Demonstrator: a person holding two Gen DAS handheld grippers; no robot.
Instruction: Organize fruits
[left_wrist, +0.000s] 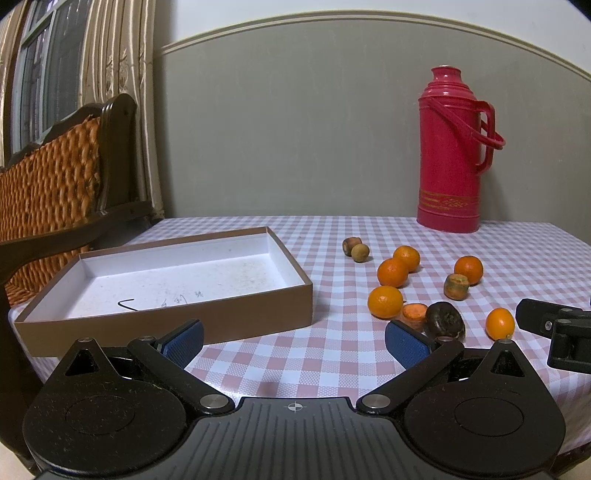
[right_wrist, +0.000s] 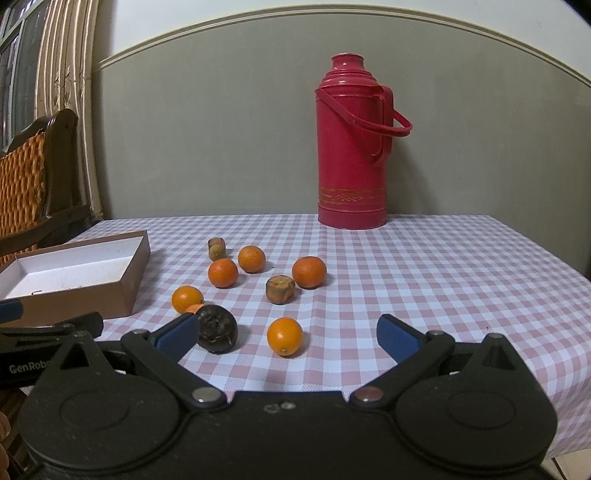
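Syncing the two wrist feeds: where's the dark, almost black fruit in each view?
Left wrist: dark fruit sits lower right of centre, just past the left gripper's right-hand pad, touching a cut carrot piece.
Right wrist: dark fruit is lower left of centre, by the right gripper's left-hand pad.
Shared landmark: the red thermos at the table's back edge.

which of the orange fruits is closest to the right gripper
The lone orange fruit at the front, just ahead of the right gripper and its open jaws, beside the dark fruit. The other four sit farther back.
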